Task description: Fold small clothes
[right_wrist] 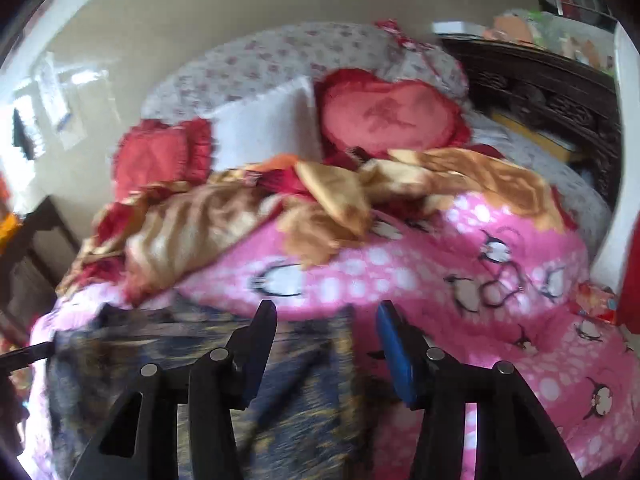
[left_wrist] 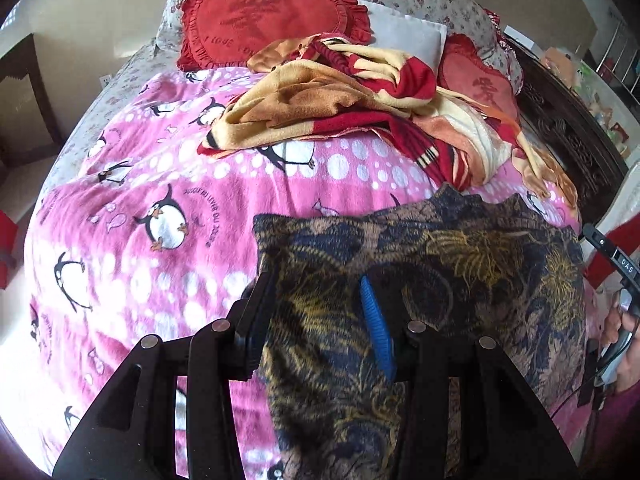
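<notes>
Dark navy-and-gold leaf-patterned garment (left_wrist: 420, 280) spread flat on pink fleece blanket with penguin print (left_wrist: 140, 200), toward the near edge of the bed. Left gripper (left_wrist: 320, 308) over the garment's left portion, jaws partly apart; blue-padded finger (left_wrist: 376, 328) lying on the cloth, black finger at the garment's left edge, fabric passing between; firm pinch not confirmable. Right gripper (right_wrist: 326, 344) over the garment's right edge (right_wrist: 304, 380), jaws partly apart, nothing pinched: black finger above the cloth, blue finger (right_wrist: 396, 356) above bare pink blanket; right wrist view blurred. Right-hand tool and a hand on its handle (left_wrist: 618, 328) visible at the right margin of the left wrist view. Crumpled red-and-tan blanket (left_wrist: 340, 100) heaped toward the head of the bed, apart from the garment. Two red ruffled cushions (left_wrist: 260, 24) and a white pillow (left_wrist: 404, 32) against floral bedding at the head. Dark carved wooden furniture (left_wrist: 560, 120) beside the bed's right edge.
</notes>
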Demonstrator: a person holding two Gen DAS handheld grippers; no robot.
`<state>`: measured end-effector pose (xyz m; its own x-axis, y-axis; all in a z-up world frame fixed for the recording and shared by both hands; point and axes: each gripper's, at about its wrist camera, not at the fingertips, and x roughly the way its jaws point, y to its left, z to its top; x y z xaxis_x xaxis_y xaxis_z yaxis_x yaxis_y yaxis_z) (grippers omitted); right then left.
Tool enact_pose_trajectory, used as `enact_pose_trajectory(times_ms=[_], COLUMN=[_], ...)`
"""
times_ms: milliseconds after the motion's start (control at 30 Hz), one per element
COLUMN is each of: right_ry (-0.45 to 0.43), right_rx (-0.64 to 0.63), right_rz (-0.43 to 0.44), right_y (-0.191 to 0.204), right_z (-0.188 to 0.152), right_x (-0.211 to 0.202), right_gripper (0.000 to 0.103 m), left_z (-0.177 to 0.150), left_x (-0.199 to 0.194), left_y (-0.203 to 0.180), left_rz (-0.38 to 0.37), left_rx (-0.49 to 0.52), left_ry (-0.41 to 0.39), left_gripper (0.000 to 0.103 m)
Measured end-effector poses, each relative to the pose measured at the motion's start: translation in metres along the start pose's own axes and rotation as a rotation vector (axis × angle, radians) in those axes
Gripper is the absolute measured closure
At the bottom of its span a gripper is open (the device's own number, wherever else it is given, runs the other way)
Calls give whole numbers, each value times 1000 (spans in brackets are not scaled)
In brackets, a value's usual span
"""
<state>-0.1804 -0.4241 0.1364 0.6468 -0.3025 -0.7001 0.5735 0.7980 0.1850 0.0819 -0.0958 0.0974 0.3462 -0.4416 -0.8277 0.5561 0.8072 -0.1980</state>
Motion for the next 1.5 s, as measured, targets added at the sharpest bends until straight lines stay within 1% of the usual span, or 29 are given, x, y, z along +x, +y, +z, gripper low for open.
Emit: enact_pose_trajectory(times_ms=[100, 200, 267, 300, 367, 433, 467, 500, 567, 633, 700, 833, 933, 967, 1033, 1133, 1167, 1233, 1267, 1333, 1367, 1400, 1467, 1500], right_ry=[46, 82, 101, 111, 125, 140, 143, 149, 169, 184, 193, 190, 181, 180, 187, 209, 214, 218, 213, 210, 218, 231, 245, 243], right_rx=[-91, -207, -265, -286, -329, -373, -399, -409, -383, -341, -309, -316, -321, -316, -298, -247, -221, -164, -133, -87, -57, -24, 25, 39], right_rz=[115, 208, 263, 276, 294, 308, 287, 243, 199, 193, 195, 197, 181, 162, 108, -10, -52, -108, -139, -185, -188, -174, -116, -73], right_y=[39, 89, 123, 137, 166, 192, 204, 213, 220, 217, 215, 204, 179, 165, 139, 91, 74, 42, 25, 3, -8, -17, -25, -26], right_z=[-7, -25, -38, -43, -53, -59, -61, -62, -61, -56, -52, -56, -68, -75, -86, -108, -115, -128, -135, -143, -148, -149, -154, -156], right_x=[-5, -2, 6, 11, 21, 35, 44, 54, 75, 86, 82, 46, 12, 0, -17, -38, -44, -55, -61, -67, -68, -68, -67, -68], right_gripper=[53, 53, 53, 54, 58, 59, 63, 64, 64, 64, 64, 63, 56, 54, 54, 53, 51, 42, 35, 34, 34, 34, 34, 37], left_z=[-21, -47, -66, -75, -93, -109, -116, -122, -133, -138, -140, -142, -142, -142, -148, -149, -148, -148, -148, -149, -150, -150, -152, -153], left_x=[-12, -16, -18, -19, -20, -17, -15, -14, -11, -10, -12, -12, -12, -12, -14, -13, -14, -14, -15, -17, -19, -19, -19, -18], left_y=[-1, -3, -4, -4, -4, -4, -3, -3, -1, 1, 1, 0, 0, 0, -2, -5, -6, -8, -9, -10, -11, -12, -15, -17], left_rz=[16, 23, 30, 33, 28, 31, 38, 40, 39, 34, 33, 36, 43, 47, 55, 63, 64, 67, 66, 59, 49, 37, 28, 37], left_rx=[15, 16, 18, 19, 16, 24, 24, 22, 4, -14, -19, -22, -19, -17, -11, -2, -2, 0, 0, -1, -3, -5, -4, 4], left_ry=[4, 32, 46, 52, 74, 104, 117, 127, 149, 151, 139, 130, 122, 118, 111, 112, 113, 116, 118, 124, 126, 127, 137, 143], left_gripper=[59, 59, 59, 59, 59, 59, 59, 59, 59, 59, 59, 59, 59, 59, 59, 59, 59, 59, 59, 59, 59, 59, 59, 59])
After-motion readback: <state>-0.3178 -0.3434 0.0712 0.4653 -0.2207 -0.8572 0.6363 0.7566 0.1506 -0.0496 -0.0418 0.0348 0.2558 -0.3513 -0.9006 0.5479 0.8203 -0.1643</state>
